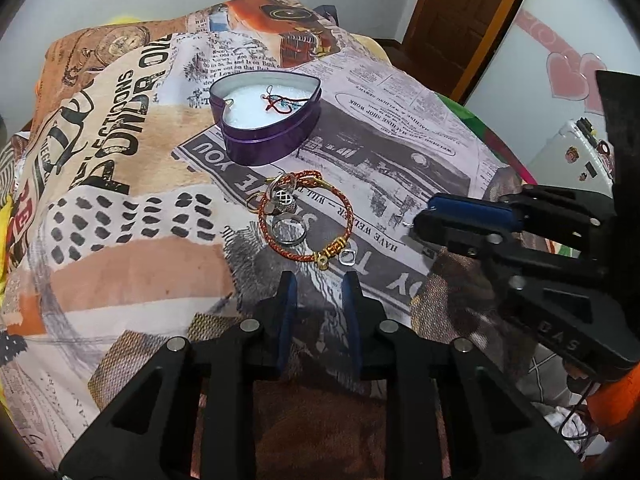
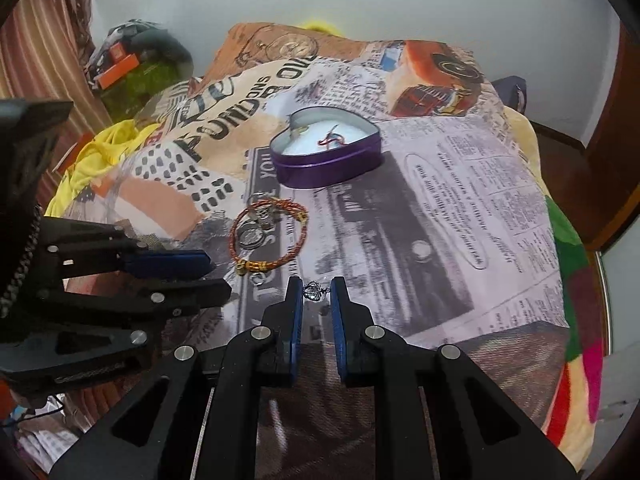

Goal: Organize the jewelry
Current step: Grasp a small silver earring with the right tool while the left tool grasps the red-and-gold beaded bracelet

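A purple heart-shaped tin [image 1: 276, 136] [image 2: 332, 164] stands open on the printed blanket, with a red string piece [image 1: 280, 102] [image 2: 334, 138] on its white lining. In front of it lies a red braided bracelet [image 1: 344, 204] [image 2: 298, 240] with gold beads, around several silver rings [image 1: 289, 229] [image 2: 250, 238]. My left gripper [image 1: 319, 280] is open and empty just short of the bracelet; it shows from the side in the right wrist view [image 2: 216, 276]. My right gripper [image 2: 316, 284] is open around a small silver pendant [image 2: 313, 292] lying between its fingertips; it shows in the left wrist view [image 1: 416, 220].
The blanket [image 1: 120, 240] covers a bed that drops off at the right. A wooden door [image 1: 460, 12] and a white cabinet with pink hearts [image 1: 568, 72] stand to the right. Yellow cloth [image 2: 92, 160] and clutter [image 2: 132, 64] lie at the left.
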